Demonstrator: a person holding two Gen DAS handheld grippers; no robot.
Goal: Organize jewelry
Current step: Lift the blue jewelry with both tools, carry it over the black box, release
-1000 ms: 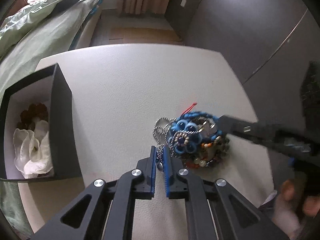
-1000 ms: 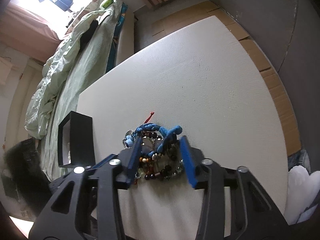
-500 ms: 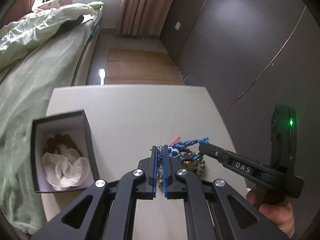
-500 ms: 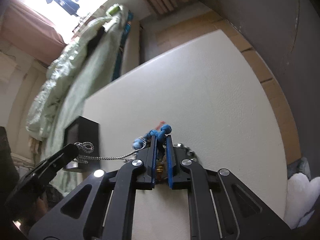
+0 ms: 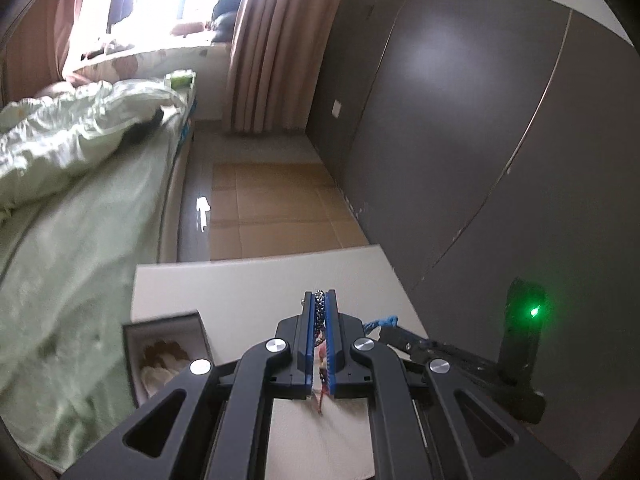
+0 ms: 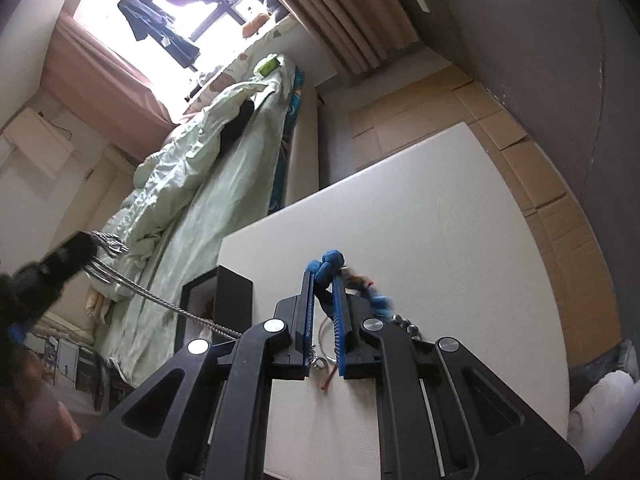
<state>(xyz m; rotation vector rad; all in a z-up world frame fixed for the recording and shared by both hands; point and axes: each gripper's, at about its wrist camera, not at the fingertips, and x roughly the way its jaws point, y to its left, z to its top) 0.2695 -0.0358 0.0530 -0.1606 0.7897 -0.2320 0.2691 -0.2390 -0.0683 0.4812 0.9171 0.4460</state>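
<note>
My left gripper (image 5: 320, 300) is shut on a silver chain (image 5: 319, 307) and holds it high above the white table (image 5: 240, 288). In the right wrist view the chain (image 6: 160, 300) runs taut from the left gripper (image 6: 86, 246) down toward my right gripper. My right gripper (image 6: 323, 280) is shut on a blue beaded bracelet (image 6: 330, 262), with more beads and a red cord (image 6: 326, 380) hanging tangled beside and below it. The right gripper also shows in the left wrist view (image 5: 390, 326), low on the right. A black jewelry box (image 5: 166, 354) with white padding stands on the table's left side.
A bed with a green duvet (image 5: 72, 168) runs along the table's left side. A dark wardrobe wall (image 5: 480, 140) stands on the right. Cardboard sheets (image 5: 272, 208) cover the floor beyond the table. The black box also shows in the right wrist view (image 6: 234, 296).
Both grippers have risen from the table, pulling apart. The left has lifted the silver chain up and left; the right has lifted the blue bracelet. The chain is now stretched between them.
</note>
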